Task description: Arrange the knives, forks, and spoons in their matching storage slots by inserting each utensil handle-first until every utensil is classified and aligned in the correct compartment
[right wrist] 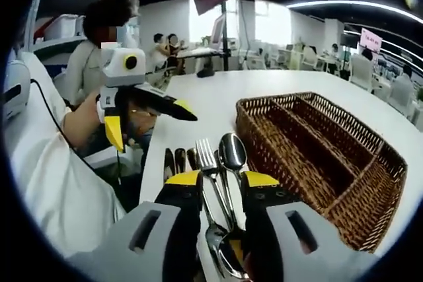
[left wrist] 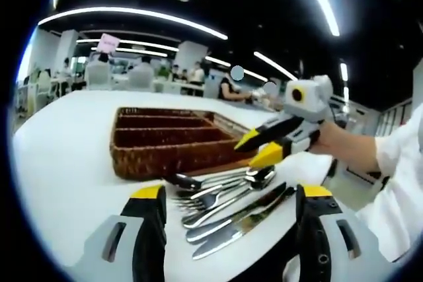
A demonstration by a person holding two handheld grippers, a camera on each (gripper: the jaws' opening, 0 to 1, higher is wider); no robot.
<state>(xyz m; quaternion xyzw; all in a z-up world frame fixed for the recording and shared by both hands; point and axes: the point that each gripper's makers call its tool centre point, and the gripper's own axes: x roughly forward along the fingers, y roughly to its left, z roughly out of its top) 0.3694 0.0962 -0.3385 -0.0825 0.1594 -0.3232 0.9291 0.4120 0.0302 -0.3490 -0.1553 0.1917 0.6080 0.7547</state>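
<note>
Cutlery [left wrist: 228, 206] lying beside wicker tray [right wrist: 370, 183], long axes along it, right gripper [right wrist: 221, 179] straddling fork and spoon handles, narrowly parted, left gripper [left wrist: 231, 196] wide open, holding nothing.

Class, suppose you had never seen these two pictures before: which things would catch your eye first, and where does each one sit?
First comes the brown woven wicker tray with long empty slots, on the white table. Just in front of it lies a loose pile of shiny steel cutlery, forks, spoons and knives, between the open left gripper jaws. In the right gripper view, the yellow-tipped right gripper straddles a fork and spoon beside the tray.
</note>
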